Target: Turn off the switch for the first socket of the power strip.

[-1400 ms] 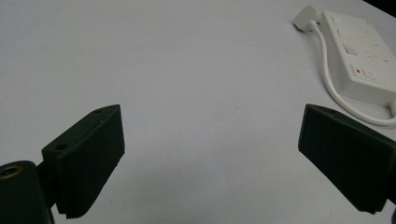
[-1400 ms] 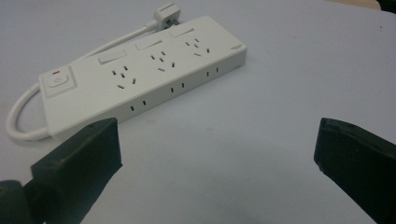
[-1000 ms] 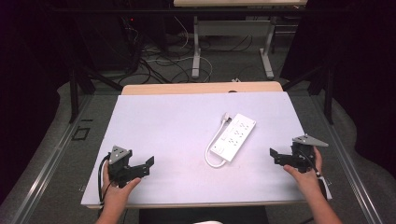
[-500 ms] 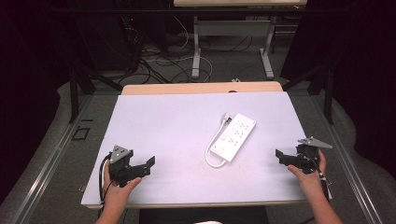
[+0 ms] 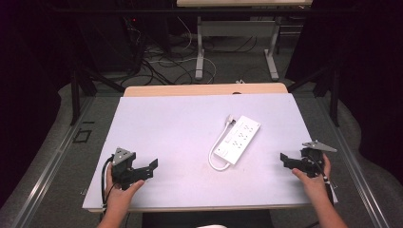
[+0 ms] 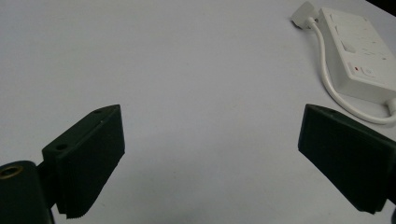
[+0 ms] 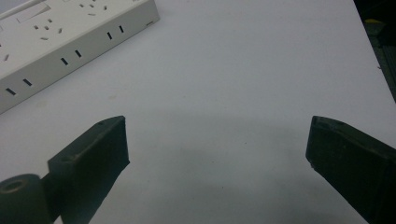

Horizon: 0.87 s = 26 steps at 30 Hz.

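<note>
**Q:** So what does the table and room look like?

**A:** Seen from the high view, a pale lavender-white table point(image 5: 180, 128) takes up the middle of the frame, matte and flat, with a strip of light wood point(image 5: 204, 89) along its far edge. Around it is grey floor point(image 5: 57, 156), and black curtains point(image 5: 33, 57) darken the left and right sides. At the upper centre, beyond the table, the white legs of another desk point(image 5: 199, 52) stand among loose cables point(image 5: 161, 59) on the floor.

**Q:** What lies on the table?

**A:** A white power strip point(image 5: 237, 139) lies right of centre, angled from lower left to upper right. Its short white cord point(image 5: 216, 149) loops along its left side, back up to a plug point(image 5: 230, 119) near its upper end.

**Q:** And the grippers?

**A:** The left gripper point(image 5: 151, 167) sits at the lower left of the high view, held in a hand point(image 5: 119, 190), well apart from the strip. In the left gripper view its jaws stand wide apart over bare table, the strip at upper right. The right gripper point(image 5: 284, 158) is at the lower right, near the table's edge, in the other hand point(image 5: 311, 183). In the right gripper view its jaws are also spread wide and hold nothing, with the strip's sockets at upper left.
</note>
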### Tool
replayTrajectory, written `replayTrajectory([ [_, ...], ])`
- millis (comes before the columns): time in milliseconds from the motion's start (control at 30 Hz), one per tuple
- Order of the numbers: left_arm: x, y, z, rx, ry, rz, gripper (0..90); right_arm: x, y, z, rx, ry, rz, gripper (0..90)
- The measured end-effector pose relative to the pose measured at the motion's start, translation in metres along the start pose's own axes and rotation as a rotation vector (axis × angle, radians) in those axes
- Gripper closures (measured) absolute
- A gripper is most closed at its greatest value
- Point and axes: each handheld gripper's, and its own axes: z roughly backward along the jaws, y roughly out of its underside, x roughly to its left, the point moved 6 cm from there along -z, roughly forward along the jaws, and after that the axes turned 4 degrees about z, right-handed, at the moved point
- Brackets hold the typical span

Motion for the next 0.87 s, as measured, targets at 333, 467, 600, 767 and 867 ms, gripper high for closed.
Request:
replayTrajectory([
  [333,0.0004,-0.0001,0.0005,-0.001,-0.001,0.001,7.3,-0.0030,0.0024,-0.0020,0.008,0.005,-0.014,5.2],
  [467,0.0004,0.0003,0.0003,0.002,-0.001,0.002,7.3,-0.0038,0.0029,-0.0023,0.014,-0.002,-0.012,5.4],
  [600,0.0014,0.0004,0.0003,0.002,-0.005,0.001,7.3,-0.0026,0.0028,-0.0032,0.016,0.000,-0.029,5.4],
  [767,0.0016,0.0007,0.0002,0.003,-0.007,0.001,7.3,-0.0021,0.0031,-0.0042,0.018,0.000,-0.028,5.6],
  [867,0.0018,0.0010,-0.0002,0.008,-0.006,0.001,7.3,-0.0021,0.0030,-0.0041,0.019,0.000,-0.028,5.7],
])
